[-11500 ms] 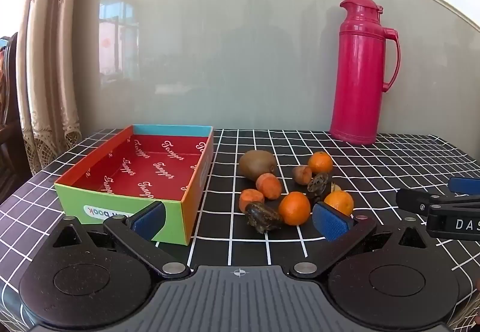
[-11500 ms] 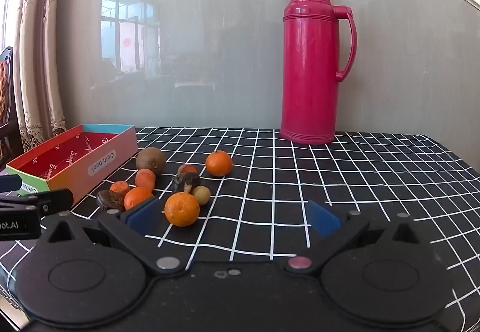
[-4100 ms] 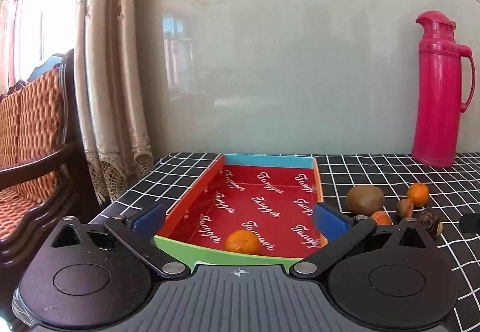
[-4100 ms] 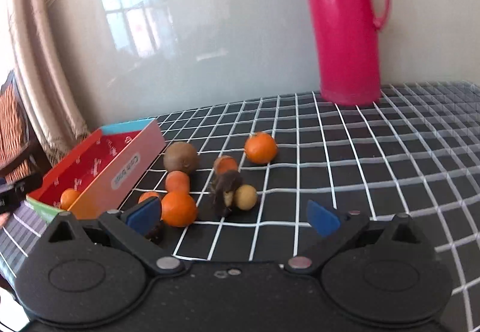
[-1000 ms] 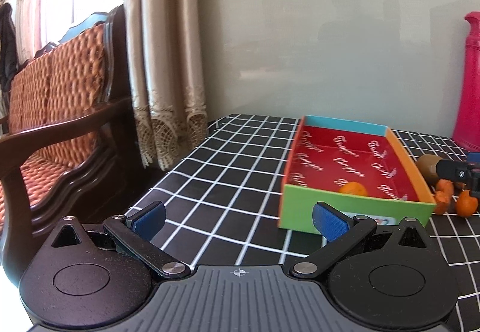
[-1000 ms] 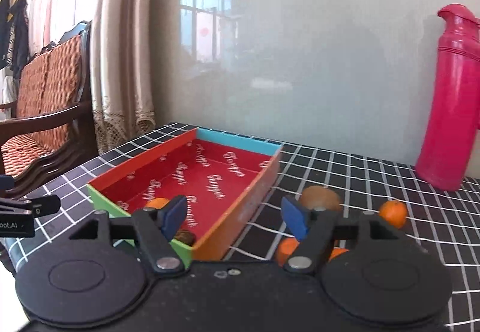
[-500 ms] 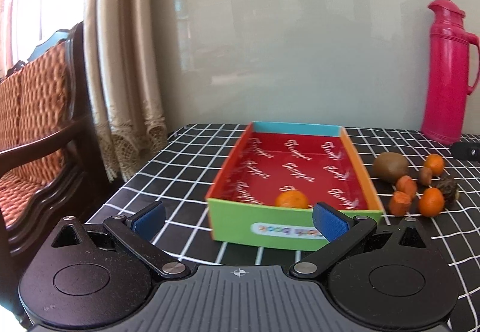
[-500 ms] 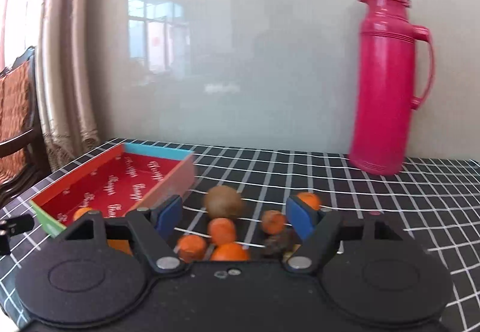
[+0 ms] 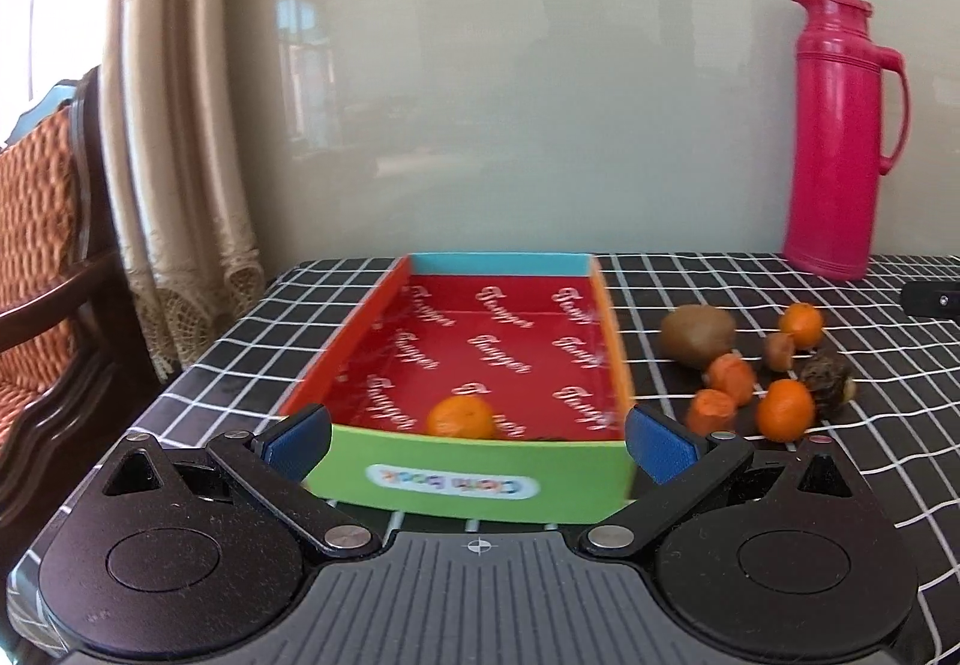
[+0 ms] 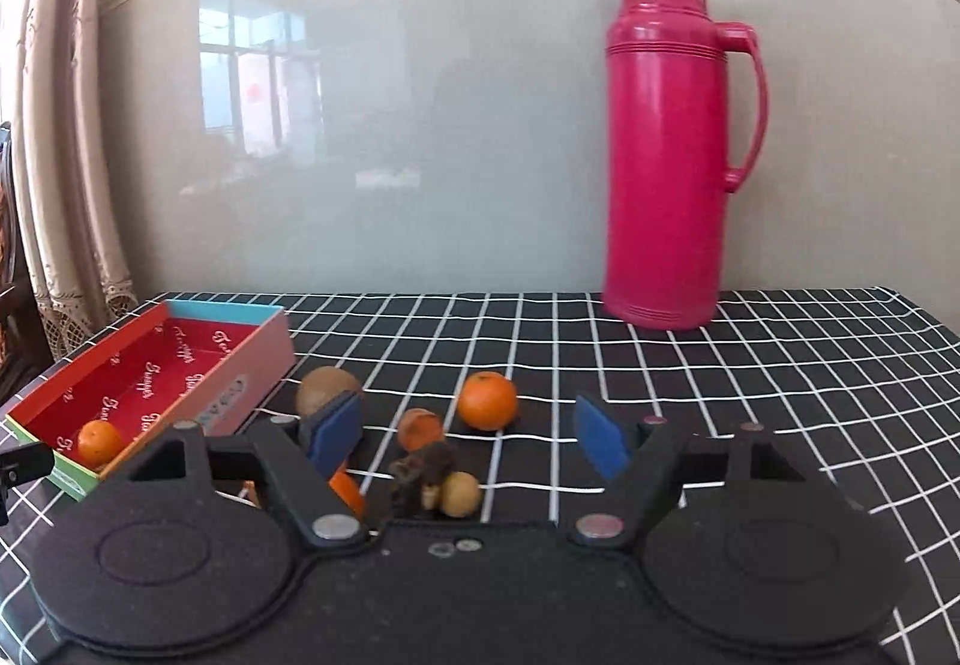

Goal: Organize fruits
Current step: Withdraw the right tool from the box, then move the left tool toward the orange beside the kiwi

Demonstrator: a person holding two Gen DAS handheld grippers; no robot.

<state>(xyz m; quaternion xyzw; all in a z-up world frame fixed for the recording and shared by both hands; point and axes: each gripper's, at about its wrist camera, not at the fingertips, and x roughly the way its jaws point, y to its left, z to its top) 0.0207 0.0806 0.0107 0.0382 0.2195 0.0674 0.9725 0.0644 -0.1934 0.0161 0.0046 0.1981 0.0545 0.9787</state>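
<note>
box [image 9: 456,476]: on checked cloth, long axis running away from left gripper [image 9: 480,440], green end nearest; one mandarin [image 9: 461,417] inside | left gripper: spread wide, empty | right gripper [image 10: 468,434]: spread wide, empty, above loose fruit; kiwi [image 10: 321,389] beside box

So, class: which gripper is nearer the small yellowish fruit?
Right. The right gripper hovers open just above the yellowish fruit, while the left gripper faces the box, well away from it.

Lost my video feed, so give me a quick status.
Both grippers, left and right, open, empty. One orange in the box; the kiwi waits outside. Nothing blocking.
</note>
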